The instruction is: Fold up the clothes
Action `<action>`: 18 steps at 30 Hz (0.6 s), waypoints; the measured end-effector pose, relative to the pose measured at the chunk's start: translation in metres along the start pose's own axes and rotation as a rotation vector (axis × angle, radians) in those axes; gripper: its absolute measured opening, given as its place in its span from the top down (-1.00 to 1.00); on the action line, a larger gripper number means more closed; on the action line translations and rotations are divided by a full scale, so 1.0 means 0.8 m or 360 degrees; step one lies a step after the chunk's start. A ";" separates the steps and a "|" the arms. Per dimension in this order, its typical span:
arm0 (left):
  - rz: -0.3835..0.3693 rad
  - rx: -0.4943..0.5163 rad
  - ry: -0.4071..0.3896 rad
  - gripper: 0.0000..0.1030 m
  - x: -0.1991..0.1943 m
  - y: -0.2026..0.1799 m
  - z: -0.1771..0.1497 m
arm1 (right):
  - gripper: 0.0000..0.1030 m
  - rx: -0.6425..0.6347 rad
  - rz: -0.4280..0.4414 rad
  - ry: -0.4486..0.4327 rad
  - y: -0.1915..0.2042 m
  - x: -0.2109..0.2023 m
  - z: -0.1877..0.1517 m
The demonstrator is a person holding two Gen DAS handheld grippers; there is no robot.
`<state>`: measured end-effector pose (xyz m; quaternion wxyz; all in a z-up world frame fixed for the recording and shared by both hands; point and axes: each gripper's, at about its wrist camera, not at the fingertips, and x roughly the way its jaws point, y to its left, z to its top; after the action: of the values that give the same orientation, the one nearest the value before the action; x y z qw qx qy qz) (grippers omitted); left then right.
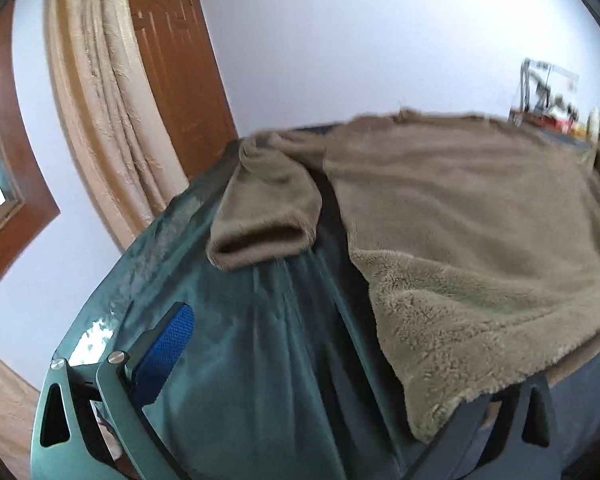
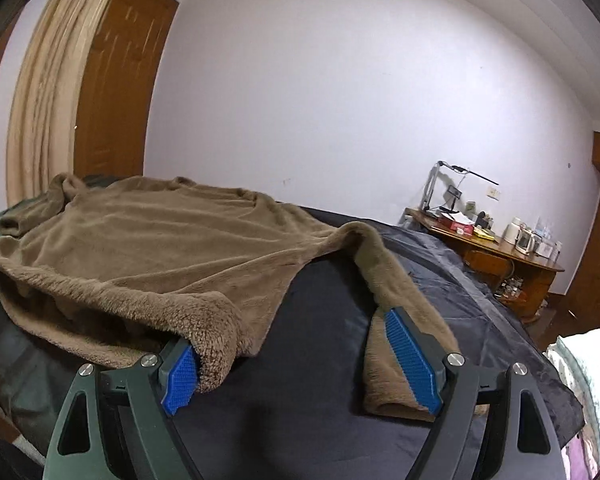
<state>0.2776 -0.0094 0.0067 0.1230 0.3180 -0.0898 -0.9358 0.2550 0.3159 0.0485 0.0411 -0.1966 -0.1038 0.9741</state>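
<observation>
A brown fleece sweater (image 2: 148, 236) lies spread flat on a bed, filling the centre-left of the right wrist view and the centre-right of the left wrist view. The bed carries a dark cover (image 2: 324, 344) under the garment's right portion and a teal cover (image 1: 236, 340) under its left portion.

**Right gripper** (image 2: 300, 356): the jaws stand wide apart at the bottom of the frame. The lower-left blue pad (image 2: 180, 380) touches the turned-up hem of the sweater body. The lower-right blue pad (image 2: 412, 356) lies against the right sleeve (image 2: 384, 280), which runs from frame centre down to the lower right. Dark cover shows between the two pads; nothing is clamped.

**Left gripper** (image 1: 324, 360): the jaws stand wide apart. One blue pad (image 1: 164, 356) is visible at lower left, above teal cover. The opposite finger at lower right is partly hidden beneath the sweater hem (image 1: 460, 360); whether it contacts the fabric cannot be determined.

The left sleeve (image 1: 264, 216) lies bent at the centre of the left wrist view, its cuff opening facing the camera.

Background: a beige curtain (image 2: 48, 92) and a wooden door (image 2: 116, 92) at upper left; a wooden counter (image 2: 512, 256) with small items at centre right.
</observation>
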 end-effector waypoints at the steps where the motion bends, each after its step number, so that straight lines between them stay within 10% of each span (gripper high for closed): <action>1: -0.0002 0.0027 -0.0017 -1.00 -0.005 0.002 0.001 | -0.66 -0.0026 -0.0016 -0.0017 0.003 -0.003 0.001; 10: -0.0021 0.0272 -0.0168 -1.00 -0.050 0.021 0.006 | -0.66 -0.0174 -0.0072 -0.0092 -0.004 -0.050 0.013; 18: -0.0101 0.0479 -0.0064 -1.00 -0.028 0.011 -0.029 | -0.66 -0.0419 0.0017 0.0248 0.020 -0.041 -0.048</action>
<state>0.3105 -0.0134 0.0032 0.0425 0.3168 -0.2213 -0.9213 0.2997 0.3031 0.0230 0.0177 -0.2758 -0.2260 0.9341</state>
